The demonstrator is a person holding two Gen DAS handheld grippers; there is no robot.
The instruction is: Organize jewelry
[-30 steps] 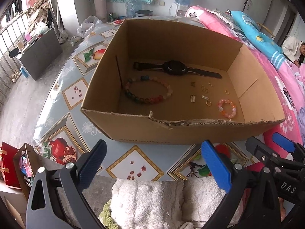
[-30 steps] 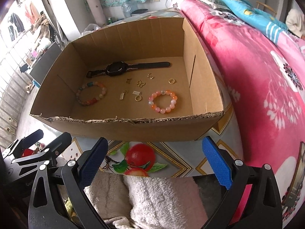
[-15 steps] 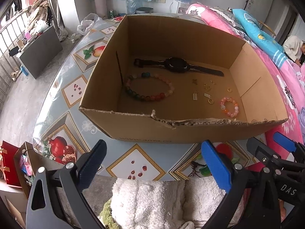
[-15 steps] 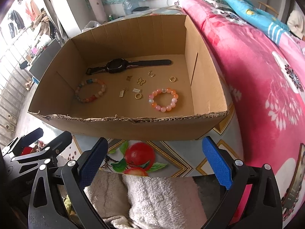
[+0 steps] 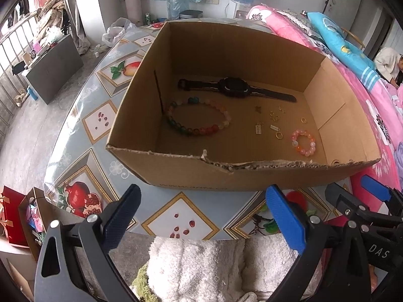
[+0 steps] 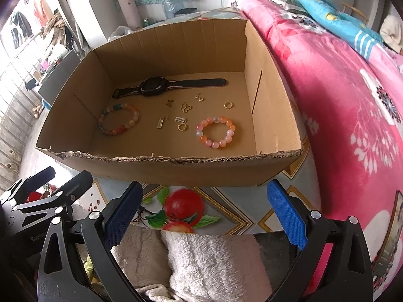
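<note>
Inside the open brown cardboard box (image 6: 274, 115), a black strap watch (image 6: 161, 87), a multicoloured bead bracelet (image 6: 118, 119), a pink-orange bead bracelet (image 6: 215, 132) and small gold trinkets (image 6: 182, 115) are lying spread apart in rows. This could be tidied already or awaiting sorting. The left gripper (image 5: 204, 216) and right gripper (image 6: 205, 212) are hovering before the box's near wall, fingers wide apart, holding nothing.

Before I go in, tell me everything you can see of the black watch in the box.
The black watch lies flat on the floor of the cardboard box, along the far wall. Its strap is unbuckled and stretched out straight to both sides of a dark, rounded-square case, with pale markings where strap meets case. It looks like plastic or rubber. Nothing touches it; the multicolored bead bracelet lies nearer, apart from it.
</note>
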